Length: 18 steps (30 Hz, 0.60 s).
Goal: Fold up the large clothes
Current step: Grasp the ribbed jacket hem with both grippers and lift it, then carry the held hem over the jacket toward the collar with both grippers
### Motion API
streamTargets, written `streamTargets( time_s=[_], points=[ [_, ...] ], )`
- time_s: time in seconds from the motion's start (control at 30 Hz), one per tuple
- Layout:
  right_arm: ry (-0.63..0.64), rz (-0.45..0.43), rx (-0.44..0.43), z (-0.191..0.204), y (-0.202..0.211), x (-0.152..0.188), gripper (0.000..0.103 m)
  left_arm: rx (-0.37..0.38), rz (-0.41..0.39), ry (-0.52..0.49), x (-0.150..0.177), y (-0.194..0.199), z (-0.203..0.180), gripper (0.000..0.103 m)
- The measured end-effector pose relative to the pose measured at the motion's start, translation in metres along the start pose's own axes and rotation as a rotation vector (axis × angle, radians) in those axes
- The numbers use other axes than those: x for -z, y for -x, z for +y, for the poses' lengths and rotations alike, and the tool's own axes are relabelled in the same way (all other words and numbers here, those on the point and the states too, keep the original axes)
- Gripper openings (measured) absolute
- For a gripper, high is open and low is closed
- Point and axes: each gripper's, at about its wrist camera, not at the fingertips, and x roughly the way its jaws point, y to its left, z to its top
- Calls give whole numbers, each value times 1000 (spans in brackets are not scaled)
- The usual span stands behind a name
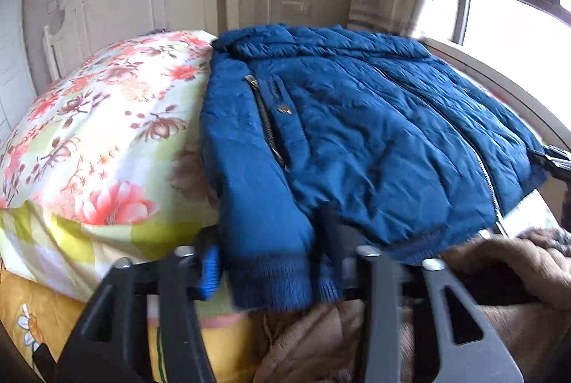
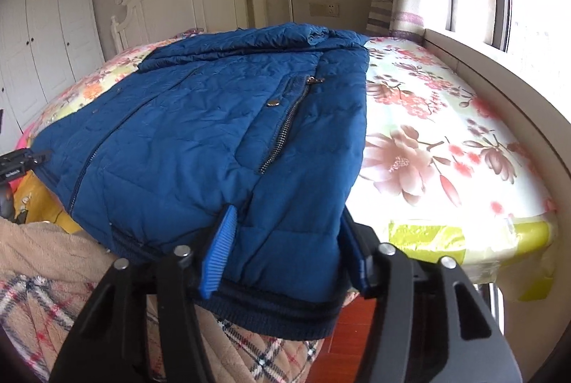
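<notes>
Both grippers, left gripper and right gripper, half-closed with pads pinching the ribbed hem of the blue jacket, which lies flat on the floral bed toward 12 o'clock, probably to lift the bottom edge for a fold.

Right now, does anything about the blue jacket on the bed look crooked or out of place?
Mostly tidy. The blue jacket lies flat on the floral bedspread, but its ribbed hem hangs off the foot of the bed between the right gripper fingers.
</notes>
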Motion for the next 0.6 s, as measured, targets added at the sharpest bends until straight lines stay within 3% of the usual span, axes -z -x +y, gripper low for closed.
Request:
streamTargets(
  time_s=[0.03, 0.1, 0.13, 0.17, 0.2, 0.23, 0.3, 0.47, 0.6],
  points=[
    [13, 1, 9, 2, -2, -1, 61, 8, 2, 18, -3, -5, 4, 64],
    [21, -5, 13, 4, -4, 0, 61, 50, 13, 58, -8, -16, 11, 64],
    [27, -12, -1, 4, -4, 1, 58, 63, 9, 66, -9, -20, 12, 58],
    [32, -20, -18, 4, -2, 2, 43, 78, 4, 59, -9, -21, 12, 51],
    [31, -26, -30, 5, -1, 2, 34, 100, -1, 51, -10, -17, 10, 34],
    [30, -35, -43, 5, 2, 3, 30, 109, -11, 51, -11, -13, 10, 25],
    [17, -38, -93, 3, 10, 2, 20, 142, -28, 64, -11, -1, 14, 20],
    [32, -108, -220, 2, 73, -1, 14, 243, -110, 150, -14, 68, 28, 19],
    [-2, -251, -258, 0, 136, -7, 12, 312, -196, 215, -19, 119, 44, 18]
  ],
)
